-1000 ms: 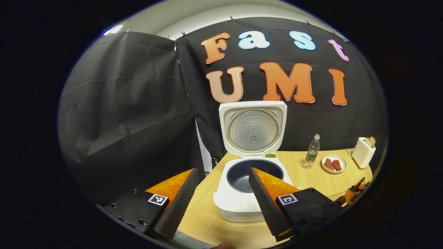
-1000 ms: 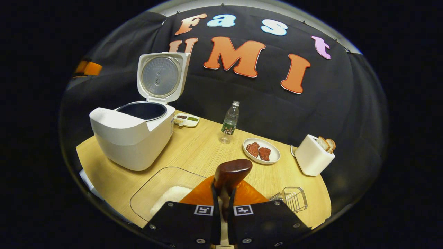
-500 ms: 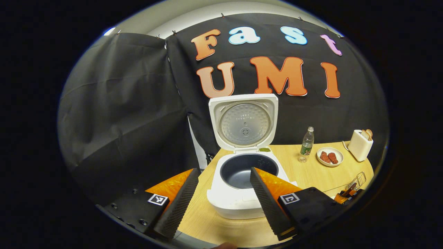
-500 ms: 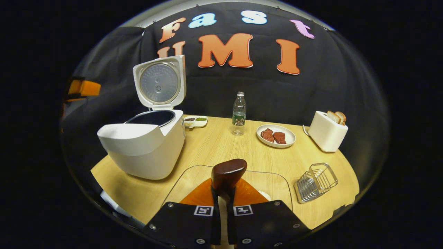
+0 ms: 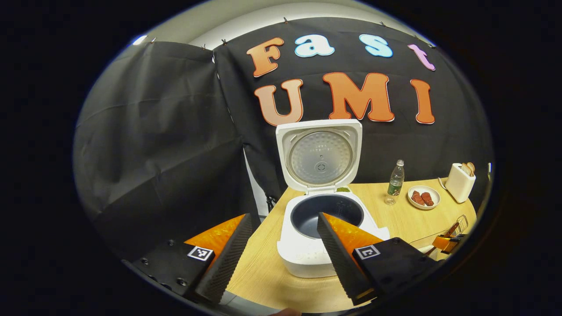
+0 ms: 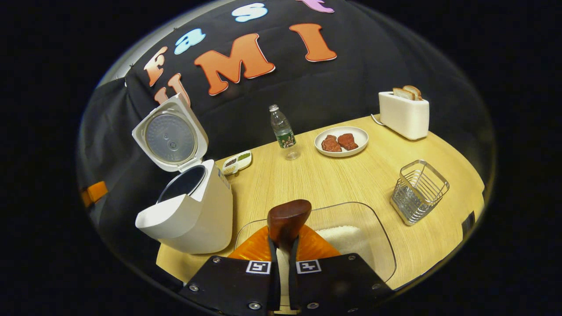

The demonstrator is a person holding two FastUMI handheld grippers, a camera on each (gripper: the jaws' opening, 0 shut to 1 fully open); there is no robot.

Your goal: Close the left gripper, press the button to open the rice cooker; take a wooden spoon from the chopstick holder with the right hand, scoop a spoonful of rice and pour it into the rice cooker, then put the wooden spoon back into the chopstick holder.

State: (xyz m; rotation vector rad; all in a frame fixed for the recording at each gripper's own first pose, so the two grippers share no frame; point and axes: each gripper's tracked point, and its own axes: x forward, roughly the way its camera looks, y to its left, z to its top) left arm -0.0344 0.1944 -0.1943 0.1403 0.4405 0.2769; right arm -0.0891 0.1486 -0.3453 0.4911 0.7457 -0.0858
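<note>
The rice cooker point(image 5: 327, 228) stands lid-up just ahead of the left gripper point(image 5: 281, 254), whose fingers are spread wide and empty. The right gripper point(image 6: 281, 259) clamps the wooden spoon point(image 6: 287, 219), bowl forward over the clear rice container point(image 6: 373, 245) beneath it. Opening and fetching look done; scooping, pouring and returning the spoon to the wire chopstick holder point(image 6: 419, 191) at its right remain

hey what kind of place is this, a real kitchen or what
Likely a staged kitchen booth, not a home: a rice cooker, toaster and plate of meat sit on a wooden table before black cloth walls.
</note>
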